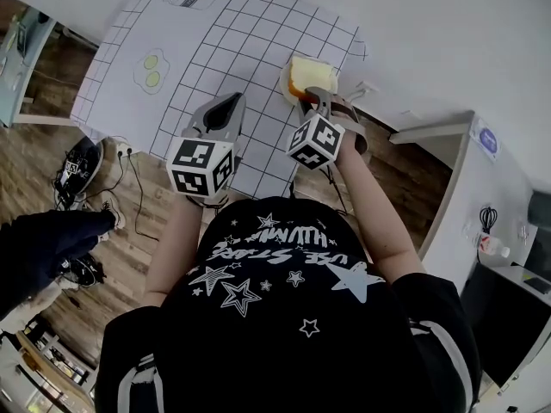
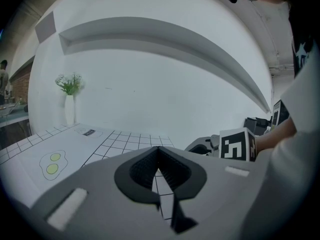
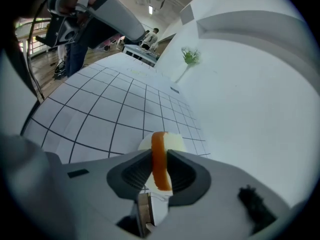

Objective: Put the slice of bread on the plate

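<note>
Orange-crusted bread (image 3: pixel 159 143) hangs on edge over the plate (image 3: pixel 176 143), clamped in the jaws of the right gripper (image 3: pixel 159 156) and yet to be laid flat; the left gripper (image 2: pixel 159 149) has its jaws closed on nothing.

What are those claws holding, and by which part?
The right gripper pinches the bread slice by its two flat faces; the left gripper holds nothing.

Orange-brown crust on the slice of bread (image 3: pixel 160 160), white plate (image 3: pixel 144 144), white mat (image 3: pixel 100 115) with black grid lines.
</note>
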Motion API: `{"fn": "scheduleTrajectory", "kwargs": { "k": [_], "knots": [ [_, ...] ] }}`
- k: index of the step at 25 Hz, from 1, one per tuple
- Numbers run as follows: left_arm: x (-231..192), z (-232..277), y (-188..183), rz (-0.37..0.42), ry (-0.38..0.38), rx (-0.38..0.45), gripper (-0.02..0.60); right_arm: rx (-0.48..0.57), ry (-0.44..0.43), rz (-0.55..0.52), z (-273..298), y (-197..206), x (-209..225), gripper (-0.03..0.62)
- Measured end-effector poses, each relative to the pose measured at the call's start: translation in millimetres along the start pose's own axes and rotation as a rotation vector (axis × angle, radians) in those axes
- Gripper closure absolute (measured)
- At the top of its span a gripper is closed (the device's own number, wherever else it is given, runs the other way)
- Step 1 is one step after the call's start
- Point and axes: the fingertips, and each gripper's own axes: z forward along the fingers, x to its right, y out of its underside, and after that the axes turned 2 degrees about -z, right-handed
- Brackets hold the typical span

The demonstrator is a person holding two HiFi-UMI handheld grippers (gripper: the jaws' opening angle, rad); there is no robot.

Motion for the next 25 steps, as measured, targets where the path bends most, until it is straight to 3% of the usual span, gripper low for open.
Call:
{"fn": "scheduleTrajectory", "kwargs": {
  "k": [12, 19, 25],
  "knots": [
    [-10.0, -11.6, 3.2, -0.008, -0.002, 0.003, 0.572, -0.007, -0.154, 0.094, 8.4, 2.9, -23.7, 0.482],
    [-15.1, -21.9, 6.3, -0.009, -0.002, 0.005, 0.572, -0.027, -0.128, 0.11, 9.5, 3.8, -28.7, 0.482],
    [-16.2, -34.8, 8.6, -0.007, 0.011, 0.018, 0.572, 0.0, -0.056, 0.163, -8.5, -3.7, -19.4, 0.482]
  ]
}}
